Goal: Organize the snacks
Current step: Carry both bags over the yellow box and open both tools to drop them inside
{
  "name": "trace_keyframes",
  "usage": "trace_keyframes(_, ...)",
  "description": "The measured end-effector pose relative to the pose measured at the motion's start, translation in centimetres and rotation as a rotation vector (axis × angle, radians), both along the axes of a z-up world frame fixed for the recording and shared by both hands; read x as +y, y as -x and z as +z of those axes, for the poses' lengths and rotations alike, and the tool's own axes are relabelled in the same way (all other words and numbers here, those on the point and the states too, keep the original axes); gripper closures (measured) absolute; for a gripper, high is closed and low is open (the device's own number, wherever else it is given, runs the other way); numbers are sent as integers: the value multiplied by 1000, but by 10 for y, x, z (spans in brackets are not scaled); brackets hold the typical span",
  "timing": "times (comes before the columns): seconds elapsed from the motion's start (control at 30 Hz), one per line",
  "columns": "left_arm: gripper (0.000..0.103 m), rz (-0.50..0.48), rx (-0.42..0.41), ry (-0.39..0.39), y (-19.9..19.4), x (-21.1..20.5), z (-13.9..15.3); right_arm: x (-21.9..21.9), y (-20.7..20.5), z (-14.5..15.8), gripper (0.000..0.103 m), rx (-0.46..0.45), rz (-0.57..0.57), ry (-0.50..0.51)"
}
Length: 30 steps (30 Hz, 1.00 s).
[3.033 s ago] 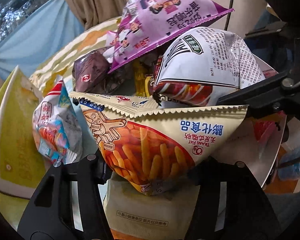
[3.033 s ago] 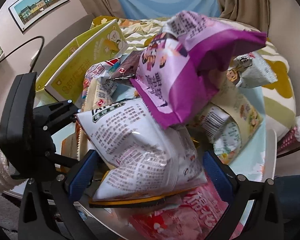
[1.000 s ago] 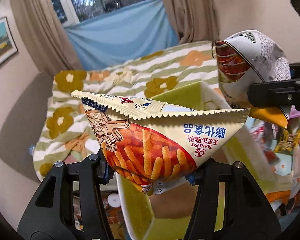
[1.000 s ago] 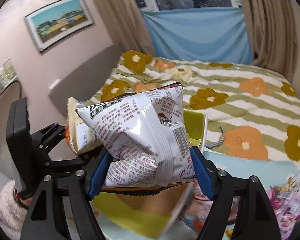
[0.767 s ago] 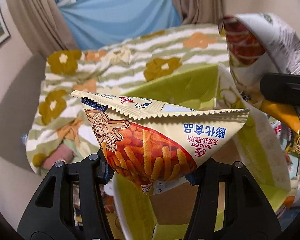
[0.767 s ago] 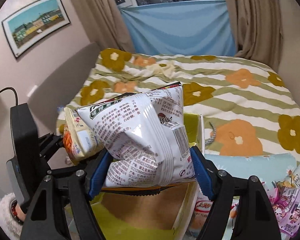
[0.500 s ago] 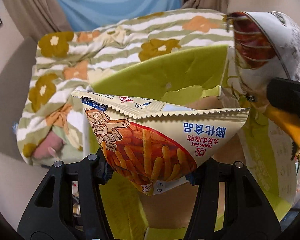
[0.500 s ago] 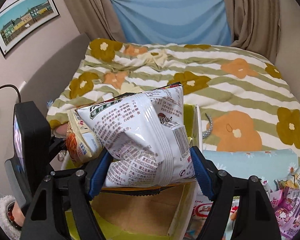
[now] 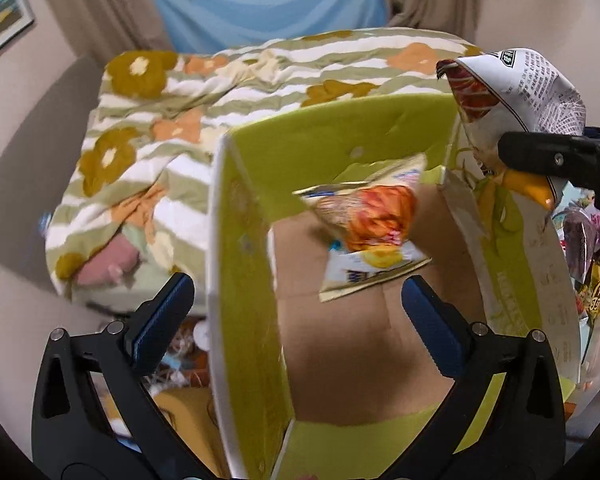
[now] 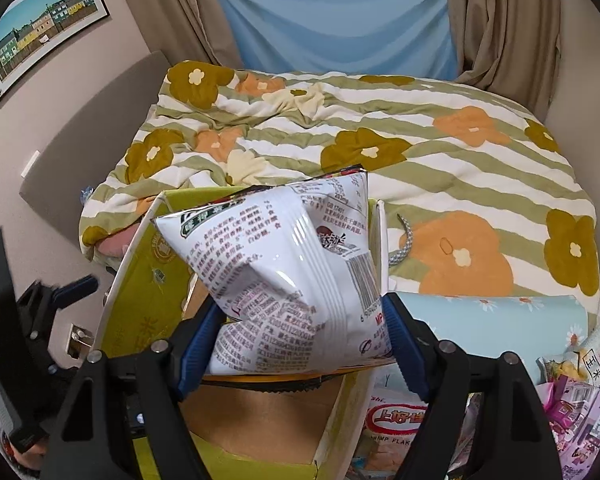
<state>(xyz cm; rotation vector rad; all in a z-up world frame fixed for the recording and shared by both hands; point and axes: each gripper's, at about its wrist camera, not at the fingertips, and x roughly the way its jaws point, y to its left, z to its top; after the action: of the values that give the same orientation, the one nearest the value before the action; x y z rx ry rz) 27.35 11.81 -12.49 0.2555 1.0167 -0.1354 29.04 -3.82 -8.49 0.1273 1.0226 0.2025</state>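
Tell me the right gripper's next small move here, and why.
Probably open the right gripper to drop its white bag. The bag hangs over the open green box, pads pressing its sides, while the fries bag is already falling clear of the opening left gripper.

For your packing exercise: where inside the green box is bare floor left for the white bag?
The brown floor of the green box is bare near the left hand-held gripper, whose jaws are opening. The fries packet crowds the far end. The right hand-held gripper holds the white bag.
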Motion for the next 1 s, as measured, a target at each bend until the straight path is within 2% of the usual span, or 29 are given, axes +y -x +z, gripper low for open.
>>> trace_keyframes(0.1, 0, 31, 8, 20, 7, 7, 1, 5, -4, -5, 28, 8, 9, -20)
trace_keyframes(0.2, 0, 41, 3, 9, 11, 11, 1, 11, -11, -13, 27, -4, 4, -34)
trace_keyframes(0.23, 0, 44, -1, 2, 13, 13, 1, 12, -13, -17, 21, -15, -4, -39)
trace_keyframes(0.27, 0, 46, -3, -2, 15, 14, 1, 13, -15, -20, 6, -27, -17, -41)
trace_keyframes(0.3, 0, 48, -2, -4, 16, 14, 1, 14, -15, -23, 0, -41, -29, -41)
trace_keyframes(0.43, 0, 63, 9, -1, 24, 20, -4, 18, -8, -22, 0, -74, -34, -11)
trace_keyframes(0.63, 0, 73, 13, 12, 33, 24, -4, 23, 3, -16, 0, -48, 11, 44)
trace_keyframes(1.0, 0, 45, -100, 52, 54, 21, 61, 14, 59, 56, 0, -134, -9, 39)
